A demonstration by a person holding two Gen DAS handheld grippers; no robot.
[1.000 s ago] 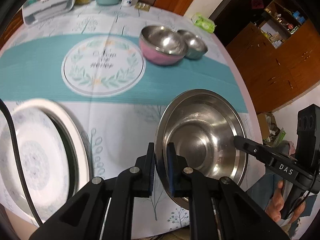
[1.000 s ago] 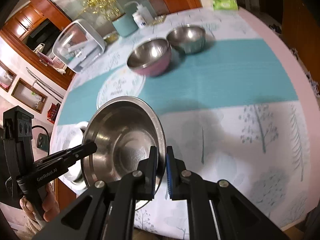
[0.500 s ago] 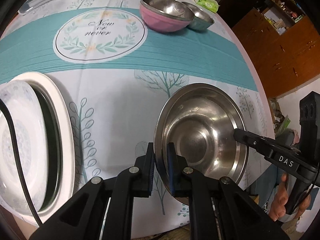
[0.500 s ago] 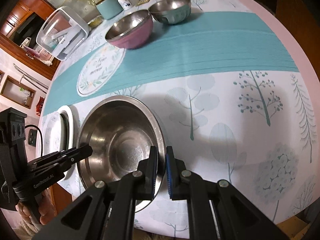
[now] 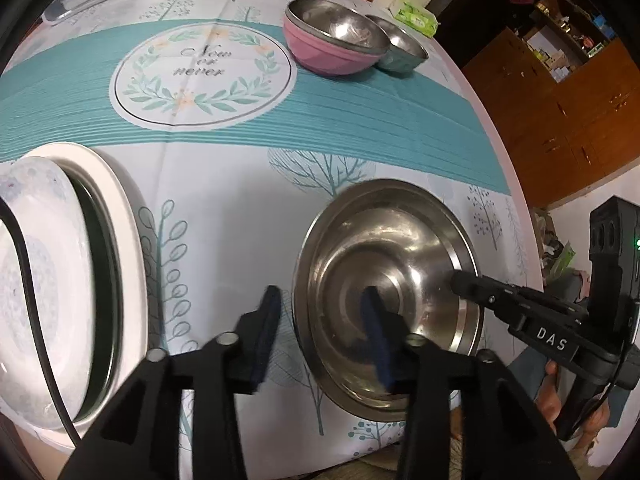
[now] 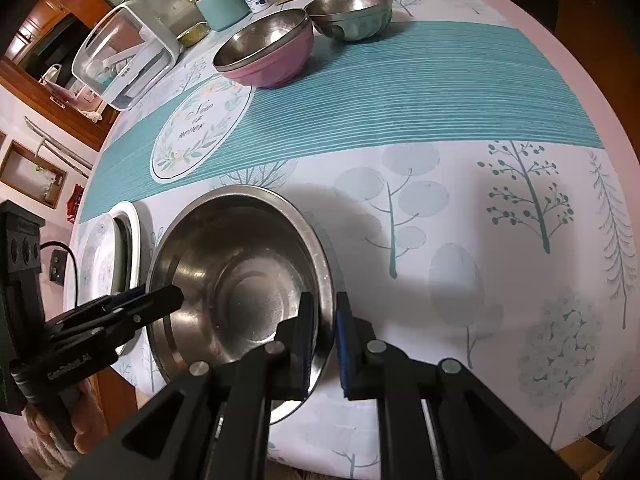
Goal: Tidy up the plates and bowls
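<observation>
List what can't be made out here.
- White plates: left wrist view, cut off by the left edge and crossed by a cable; their count is unclear.
- Left tongs: same view, motion-blurred while opening around the steel bowl rim.
- Small bowl: partly hidden behind the pink bowl.

Left gripper [image 5: 320,332] fingers [image 5: 266,332] motion-blurred; plates [image 5: 48,288] edge-cropped.

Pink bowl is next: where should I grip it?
Pinch the pink bowl by its thin rim at the near edge, from above, one finger inside. It stands upright, its rounded wall gives no hold, and the smaller steel bowl crowds the far-right side.
</observation>
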